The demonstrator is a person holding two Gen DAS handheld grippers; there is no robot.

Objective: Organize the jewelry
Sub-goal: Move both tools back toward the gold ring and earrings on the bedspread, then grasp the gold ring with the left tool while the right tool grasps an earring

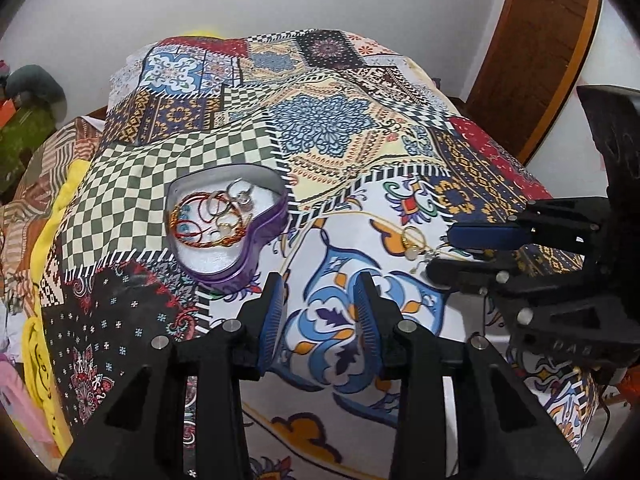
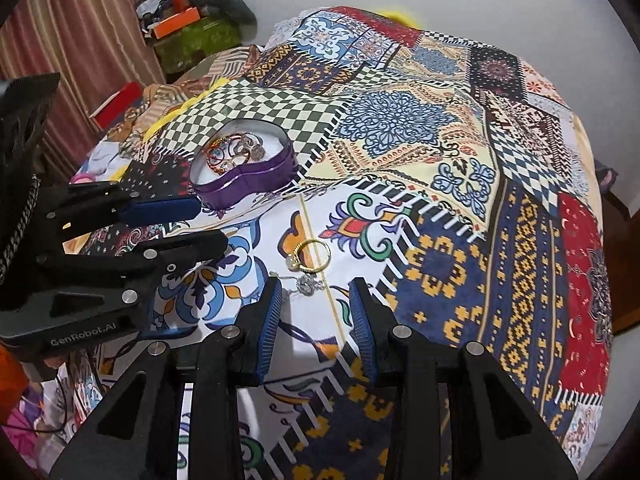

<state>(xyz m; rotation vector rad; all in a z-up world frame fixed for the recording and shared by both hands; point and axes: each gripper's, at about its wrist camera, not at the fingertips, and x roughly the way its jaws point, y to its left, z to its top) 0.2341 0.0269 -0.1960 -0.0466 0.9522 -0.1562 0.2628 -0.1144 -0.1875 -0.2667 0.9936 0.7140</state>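
A purple heart-shaped tin [image 1: 244, 268] [image 2: 256, 184] sits on the patchwork bedspread and holds red-orange bangles [image 1: 200, 220], rings and silver pieces. A gold ring [image 2: 310, 256] [image 1: 412, 236] and a small silver piece [image 2: 306, 283] lie loose on the cloth, with a thin gold chain [image 2: 316, 240] running past them. My right gripper [image 2: 316, 292] is open, just before the silver piece and the ring. My left gripper [image 1: 320, 284] is open and empty, right of the tin. Each gripper also shows in the other's view, the left gripper [image 2: 208, 224] and the right gripper [image 1: 440, 252].
The patchwork bedspread [image 1: 320, 128] covers a raised bed. A wooden door [image 1: 532, 52] stands at the right. Clothes and boxes [image 2: 192, 20] are piled at the far left by a striped curtain [image 2: 80, 40]. Yellow cloth [image 1: 40, 320] hangs at the bed's left edge.
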